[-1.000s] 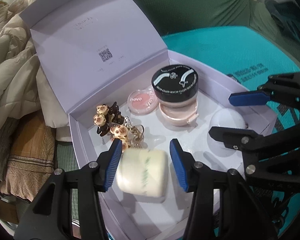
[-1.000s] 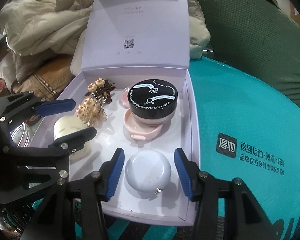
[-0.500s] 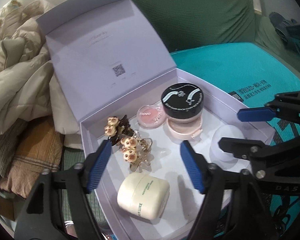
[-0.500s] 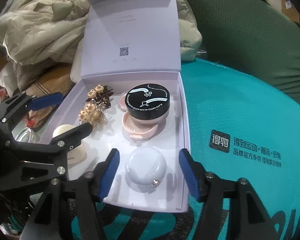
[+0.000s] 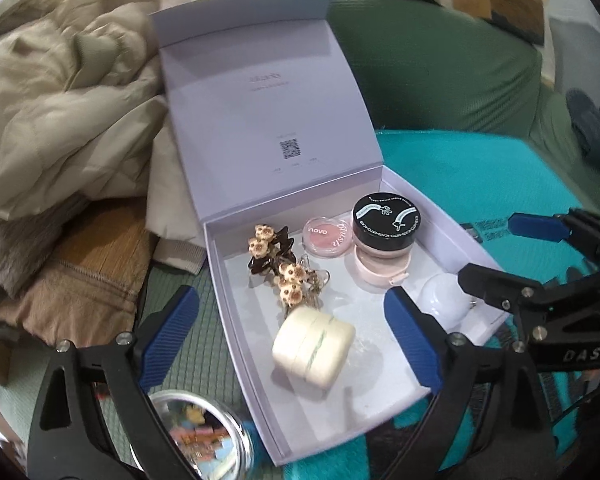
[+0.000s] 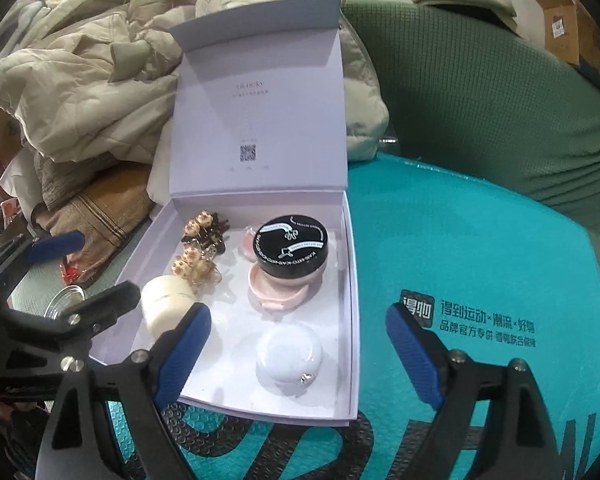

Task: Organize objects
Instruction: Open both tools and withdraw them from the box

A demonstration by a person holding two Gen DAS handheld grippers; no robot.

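Note:
An open lilac box (image 5: 236, 304) (image 6: 350, 280) with its lid up rests on a teal padded bag. Inside lie a cream jar (image 5: 313, 346) (image 6: 166, 304) on its side, bear hair clips (image 5: 276, 260) (image 6: 198, 248), a pink blush pot (image 5: 326, 236), a black-lidded jar (image 5: 384, 222) (image 6: 290, 246) on a pink compact (image 6: 278, 296), and a white round case (image 5: 440, 300) (image 6: 290, 354). My left gripper (image 5: 292, 338) is open and empty above the box's near edge. My right gripper (image 6: 298, 358) is open and empty, above the white case.
Beige jackets (image 5: 60, 120) (image 6: 100, 80) are piled to the left. A green sofa back (image 6: 480, 100) stands behind. The teal bag (image 6: 460, 260) lies under and to the right of the box. A round metal tin (image 5: 204, 436) (image 6: 64, 300) sits left of the box.
Both grippers opened wider and drew back from the box. The cream jar and the white case stay in the box.

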